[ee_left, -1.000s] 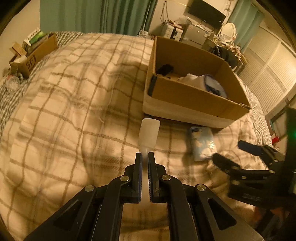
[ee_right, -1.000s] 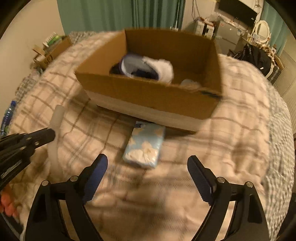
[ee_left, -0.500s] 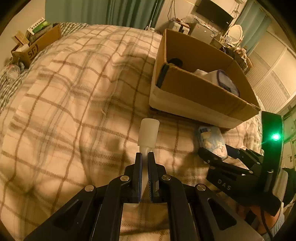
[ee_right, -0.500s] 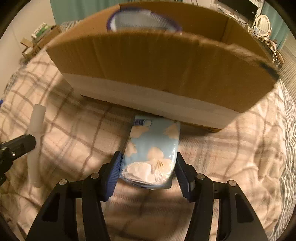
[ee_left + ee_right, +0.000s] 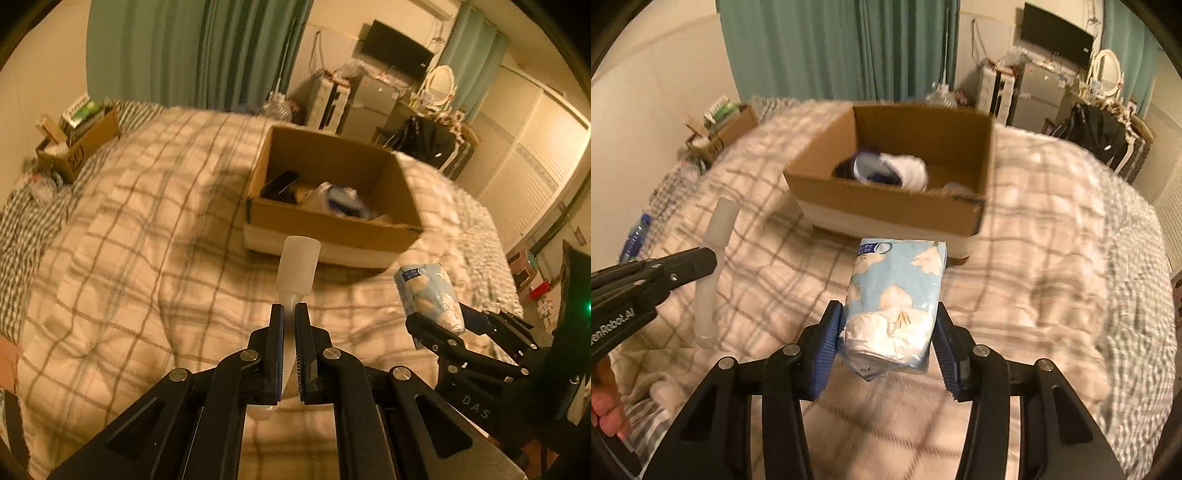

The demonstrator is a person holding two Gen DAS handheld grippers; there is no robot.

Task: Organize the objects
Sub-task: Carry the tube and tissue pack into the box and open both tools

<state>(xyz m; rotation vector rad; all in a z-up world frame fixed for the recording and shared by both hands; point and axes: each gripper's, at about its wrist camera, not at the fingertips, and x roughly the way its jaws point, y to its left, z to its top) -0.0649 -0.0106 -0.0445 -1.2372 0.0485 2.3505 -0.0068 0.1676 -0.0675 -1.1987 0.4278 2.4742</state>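
Note:
My left gripper (image 5: 289,314) is shut on a translucent white plastic bottle (image 5: 297,267), held above the plaid bed; the bottle also shows in the right wrist view (image 5: 714,258). My right gripper (image 5: 890,325) is shut on a light blue flowered tissue pack (image 5: 897,291), lifted off the bed; the pack also shows in the left wrist view (image 5: 428,295). An open cardboard box (image 5: 886,206) stands on the bed ahead of both grippers, holding a white and dark blue item (image 5: 886,170) and a dark flat item (image 5: 279,184).
A plaid blanket (image 5: 1052,258) covers the bed. A smaller cardboard box with books (image 5: 79,140) sits at the far left by the wall. Teal curtains, shelves, a TV and a mirror stand behind the bed. A plastic water bottle (image 5: 635,240) lies at the left edge.
My right gripper closed on the tissue pack and lifted it off the bed. Both grippers rose and drew back from the box; the left still holds the bottle.

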